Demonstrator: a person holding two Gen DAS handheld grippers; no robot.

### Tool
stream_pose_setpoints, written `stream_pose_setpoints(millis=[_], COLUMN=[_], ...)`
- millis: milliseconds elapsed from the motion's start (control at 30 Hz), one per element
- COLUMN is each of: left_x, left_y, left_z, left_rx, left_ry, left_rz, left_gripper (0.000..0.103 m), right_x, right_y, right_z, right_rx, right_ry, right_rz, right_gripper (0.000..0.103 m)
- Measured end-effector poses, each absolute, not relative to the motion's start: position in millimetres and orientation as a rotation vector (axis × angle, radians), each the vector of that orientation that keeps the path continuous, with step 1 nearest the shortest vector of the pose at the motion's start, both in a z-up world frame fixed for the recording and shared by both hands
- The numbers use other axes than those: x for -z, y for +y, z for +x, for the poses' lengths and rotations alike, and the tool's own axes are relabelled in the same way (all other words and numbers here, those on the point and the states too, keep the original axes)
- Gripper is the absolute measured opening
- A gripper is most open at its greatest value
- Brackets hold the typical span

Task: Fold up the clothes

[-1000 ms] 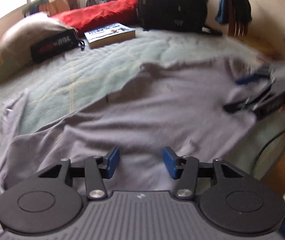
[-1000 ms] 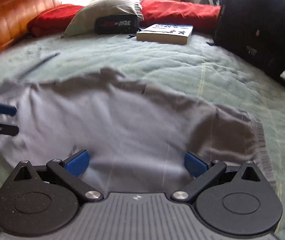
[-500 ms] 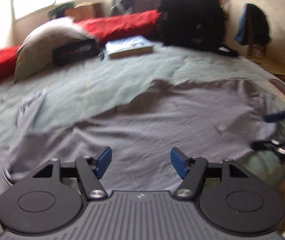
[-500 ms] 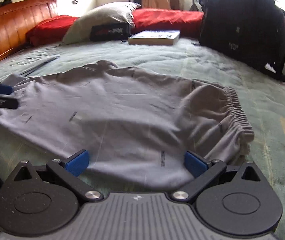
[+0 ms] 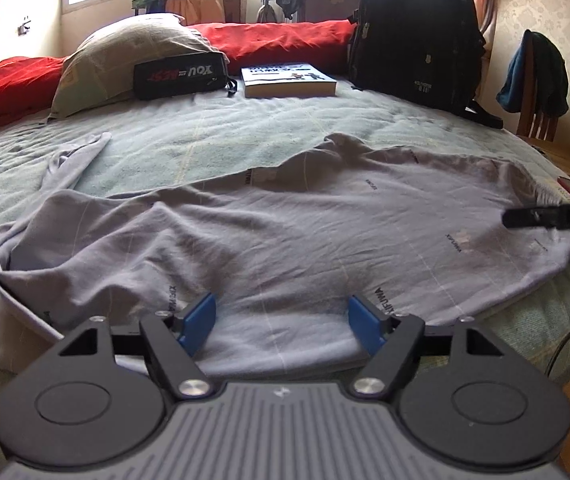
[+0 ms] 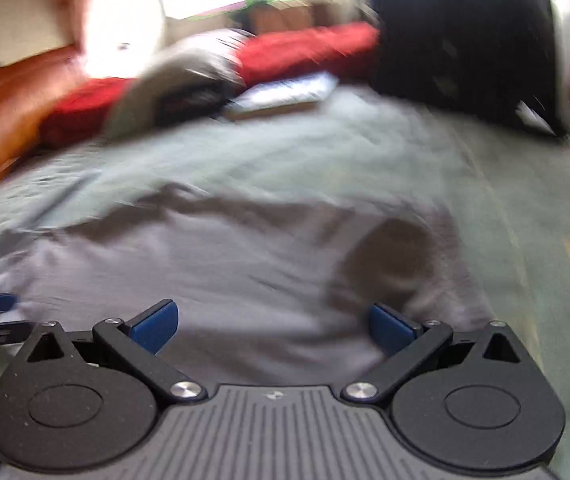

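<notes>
Currently the grey trousers (image 5: 305,232) are lying spread on the green bedspread (image 5: 225,132), with the 2 grippers, left gripper (image 5: 281,322) and right gripper (image 6: 275,326), hovering wide open and empty (right view blurred), so each should be pinching a near edge evenly.

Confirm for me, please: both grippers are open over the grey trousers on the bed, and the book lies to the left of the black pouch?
Not quite: in the left wrist view the book lies to the right of the black pouch, not the left. The rest holds: the left gripper and right gripper are open over the grey trousers on the bed.
</notes>
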State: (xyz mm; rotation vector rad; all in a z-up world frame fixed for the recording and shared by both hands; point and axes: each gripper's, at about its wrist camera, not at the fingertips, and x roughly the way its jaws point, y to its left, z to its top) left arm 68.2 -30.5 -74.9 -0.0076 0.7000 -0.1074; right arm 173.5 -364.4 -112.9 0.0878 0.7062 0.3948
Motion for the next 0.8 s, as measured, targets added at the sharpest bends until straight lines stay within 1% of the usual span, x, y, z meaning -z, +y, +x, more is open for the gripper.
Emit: stream_pose_setpoints(millis=[133, 267, 333, 433, 500, 633, 800], left_x=[75, 69, 70, 75, 76, 66, 41], left_y=[-30, -36, -37, -36, -32, -22, 7], left_z=[67, 64, 64, 65, 63, 64, 71], left_rx=[0.099, 0.095, 0.106, 0.114, 0.124, 0.142, 0.13], left_ry=[0.695, 0.672, 0.669, 0.685, 0.675, 0.705, 0.741], left_rz=[-0.024, -0.006, -0.006, -0.015, -0.036, -0.097, -0.162], left_gripper=[0.074, 0.075, 0.077, 0.078, 0.079, 0.079, 0.079], right_x=[112, 97, 90, 94, 107, 118, 107], right_y=[-370, -354, -344, -331, -324, -313, -306], right_z=[148, 140, 141, 149, 154, 142, 142], right_rx=[-0.38, -0.343, -0.375, -0.412, -0.41, -0.402, -0.374], right_ry=[0.693, 0.657, 0.634, 0.662, 0.732, 0.691, 0.696], right_rz=[0.058, -0.014, -0.003, 0.034, 0.041, -0.07, -0.049], right_gripper=[0.103, 0.103, 0.103, 0.103, 0.103, 0.103, 0.103])
